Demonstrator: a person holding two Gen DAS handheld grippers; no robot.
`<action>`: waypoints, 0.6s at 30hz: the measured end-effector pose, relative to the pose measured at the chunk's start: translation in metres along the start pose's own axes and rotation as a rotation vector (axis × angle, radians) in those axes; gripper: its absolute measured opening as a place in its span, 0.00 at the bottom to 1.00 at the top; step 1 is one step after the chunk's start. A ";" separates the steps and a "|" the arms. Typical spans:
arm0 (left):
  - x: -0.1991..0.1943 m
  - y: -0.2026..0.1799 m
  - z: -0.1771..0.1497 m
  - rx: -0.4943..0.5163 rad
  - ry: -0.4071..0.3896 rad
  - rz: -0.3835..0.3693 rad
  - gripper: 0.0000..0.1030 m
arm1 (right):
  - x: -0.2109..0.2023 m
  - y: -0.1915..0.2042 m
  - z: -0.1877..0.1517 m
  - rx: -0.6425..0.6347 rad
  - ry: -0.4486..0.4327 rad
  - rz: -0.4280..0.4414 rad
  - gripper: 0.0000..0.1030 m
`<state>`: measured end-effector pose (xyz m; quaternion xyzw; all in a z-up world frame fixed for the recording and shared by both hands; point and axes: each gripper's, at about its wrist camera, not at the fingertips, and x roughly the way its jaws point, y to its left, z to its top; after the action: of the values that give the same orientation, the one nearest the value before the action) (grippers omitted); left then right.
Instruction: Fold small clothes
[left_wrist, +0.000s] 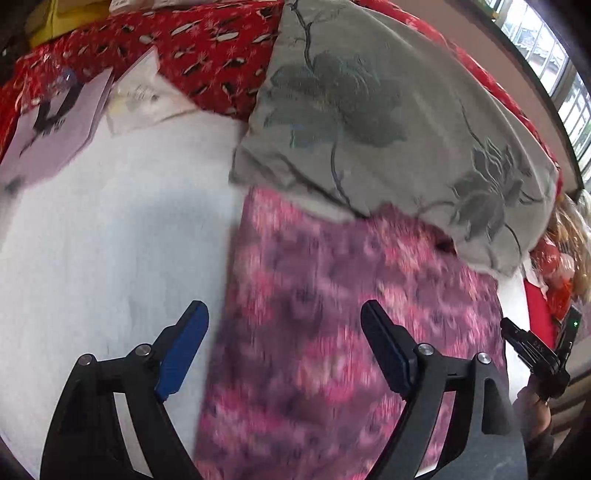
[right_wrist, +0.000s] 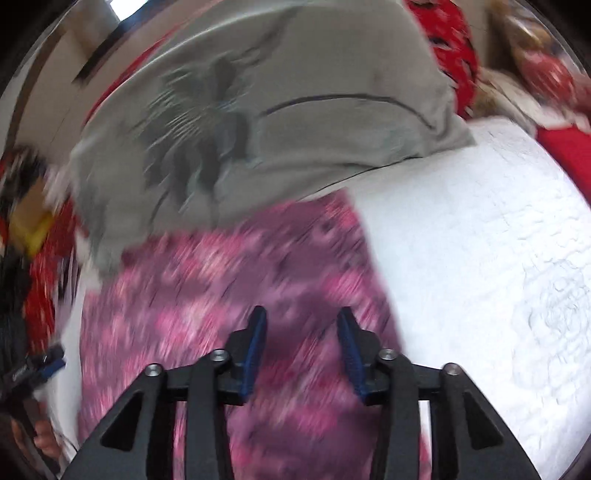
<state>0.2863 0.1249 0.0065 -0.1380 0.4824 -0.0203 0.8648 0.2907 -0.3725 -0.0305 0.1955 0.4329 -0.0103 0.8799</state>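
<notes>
Left side first: papers (left_wrist: 55, 125) and a plastic packet (left_wrist: 144, 96) sat at the far left corner of the bed, on the white sheet (left_wrist: 110, 221) where it met the red cover (left_wrist: 221, 55). Well apart from the cloth, so low risk unless a fold swung wide.

Left tool (left_wrist: 284, 347) was spread wide and pinching nothing. Its left finger hung over bare sheet, its right finger over the pink floral cloth (left_wrist: 332, 314), so it straddled the cloth's left edge. Risk: closing from there could have pinched sheet along with cloth, or caught only one layer, and the fold would have dragged the bedding.

The pink floral cloth lay flat mid-bed, its far edge tucked under or touching the grey pillow (left_wrist: 369, 110); I couldn't tell which. If it was pinned, lifting the near edge over could have snagged and skewed the fold, or shifted the pillow.

Right tool (right_wrist: 301, 339) was partly spread and empty, over the cloth near its right edge, white sheet just beside. Both views were motion-blurred, so judging height above the cloth was unreliable. Risk: the two tools gripping at uneven points would have left a crooked crease.

Red clutter (right_wrist: 554, 85) at the far right corner was clear of the work.
</notes>
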 end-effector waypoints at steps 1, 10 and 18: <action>0.007 -0.002 0.009 0.002 0.008 0.007 0.83 | 0.009 -0.008 0.008 0.045 0.010 -0.007 0.44; 0.084 -0.016 0.003 0.061 0.108 0.151 0.87 | 0.044 -0.001 0.033 0.041 -0.008 -0.023 0.19; 0.081 -0.016 0.002 0.079 0.103 0.157 0.87 | 0.044 0.008 0.035 -0.037 0.013 -0.074 0.22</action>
<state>0.3331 0.0960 -0.0558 -0.0644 0.5342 0.0215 0.8426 0.3463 -0.3710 -0.0421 0.1633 0.4457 -0.0335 0.8795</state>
